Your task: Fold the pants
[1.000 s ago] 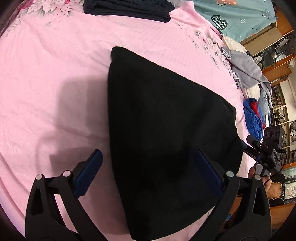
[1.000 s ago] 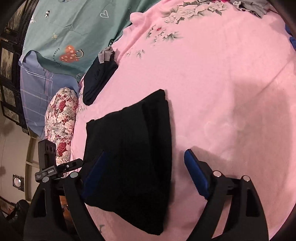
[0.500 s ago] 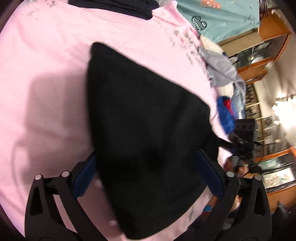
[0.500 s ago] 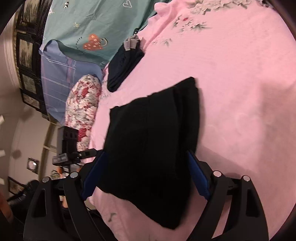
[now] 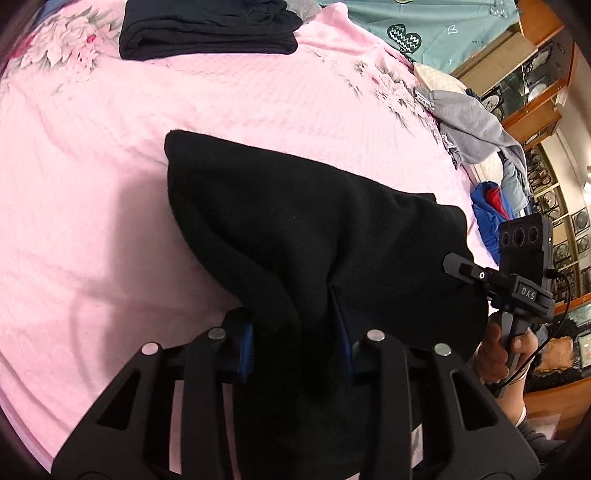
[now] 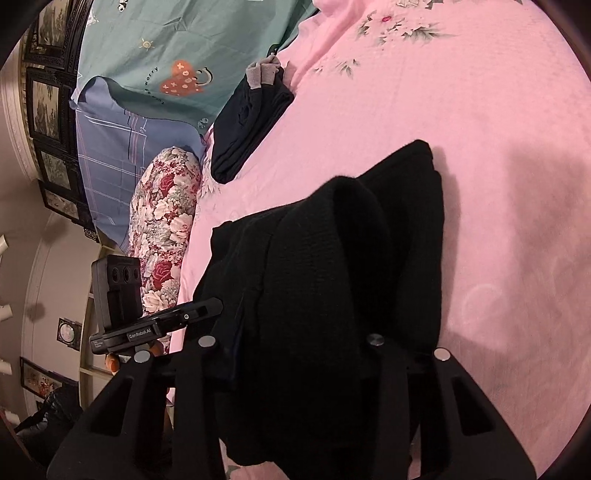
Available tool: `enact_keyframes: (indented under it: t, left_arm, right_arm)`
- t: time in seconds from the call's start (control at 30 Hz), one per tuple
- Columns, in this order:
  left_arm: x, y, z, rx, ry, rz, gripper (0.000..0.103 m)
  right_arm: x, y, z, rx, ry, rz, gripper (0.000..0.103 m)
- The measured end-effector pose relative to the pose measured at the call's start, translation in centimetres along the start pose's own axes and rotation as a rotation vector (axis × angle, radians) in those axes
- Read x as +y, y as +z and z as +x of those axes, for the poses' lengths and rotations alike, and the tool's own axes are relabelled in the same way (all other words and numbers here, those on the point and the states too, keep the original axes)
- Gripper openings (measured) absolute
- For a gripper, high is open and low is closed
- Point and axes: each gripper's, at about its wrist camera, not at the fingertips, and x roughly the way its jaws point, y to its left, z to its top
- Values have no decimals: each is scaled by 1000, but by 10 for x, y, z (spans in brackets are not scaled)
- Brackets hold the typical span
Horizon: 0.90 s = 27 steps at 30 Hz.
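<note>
One pink bedspread [image 5: 92,229] fills both views, and on it one pair of black pants [image 5: 295,229] is laid, already folded into a thick block. The near edge of the block is gathered up off the cover and is held at two places, one by each gripper, while the far edge rests flat on the cover. The block's long axis is judged to run crosswise, from one gripper to the other, so the coming fold would be carried forward, away from both grippers, toward the far edge. Neither hand is nearer; the near edge is shared evenly.

The left gripper [image 5: 295,343] is seen with its blue pads [image 5: 245,347] drawn in on a bunched ridge of black cloth. The right gripper [image 6: 299,350] is likewise closed in on the cloth, though its pads are buried under the fabric and the pinch is inferred from the narrowed linkage and the lifted cloth.

Elsewhere, one dark folded garment [image 5: 207,29] is seen at the far side of the bed, one grey garment [image 5: 469,125] and one blue-and-red heap [image 5: 487,210] at the right edge, and one floral pillow [image 6: 162,229] beside the bed.
</note>
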Motion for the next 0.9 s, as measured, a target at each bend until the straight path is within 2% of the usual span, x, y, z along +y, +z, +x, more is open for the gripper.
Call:
enact_keyframes:
  t: [0.07, 0.17, 0.23, 0.3, 0.37, 0.43, 0.5, 0.57, 0.6, 0.63, 0.67, 0.7, 0.73, 0.8, 0.9]
  left_arm:
    - [11, 1, 4, 23, -30, -42, 49]
    - [24, -3, 3, 20, -92, -85, 51]
    - [24, -4, 4, 19, -104, -89, 52]
    - [25, -5, 3, 14, -118, -90, 53]
    - [23, -4, 4, 13, -149, -90, 63]
    - [19, -2, 7, 14, -185, -89, 85]
    - [7, 1, 12, 18, -182, -59, 98]
    - [-4, 1, 15, 19, -144, -18, 101]
    - [-8, 1, 17, 17, -113, -1, 96]
    - [-11, 0, 15, 7, -58, 12, 63]
    - [-12, -2, 13, -4, 30, 25, 49]
    - [-9, -2, 9, -5, 23, 18, 38]
    - [-6, -1, 5, -10, 1, 2, 31]
    - [-5, 0, -7, -24, -17, -6, 26]
    - [-20, 5, -27, -72, -14, 52, 21]
  right_arm:
    - [-1, 2, 1, 4, -9, 9, 40]
    - [-1, 6, -2, 8, -39, 14, 47]
    - [3, 5, -12, -1, -93, -5, 49]
    - [5, 2, -26, -18, -120, -30, 57]
    - [2, -1, -34, -18, -139, -29, 59]
    - [-3, -4, -31, -1, -139, -31, 59]
    - [-4, -6, -20, 0, -124, -37, 61]
    - [2, -3, -8, -14, -123, -66, 60]
    - [3, -1, -3, -16, -110, -60, 54]
    - [3, 2, 3, -13, -91, -52, 48]
    - [3, 3, 8, -8, -92, -50, 44]
    - [5, 4, 9, -7, -100, -57, 41]
    - [8, 5, 8, -8, -105, -71, 40]
    - [18, 5, 4, -13, -91, -102, 36]
    - [37, 10, -4, -25, -73, -157, 34]
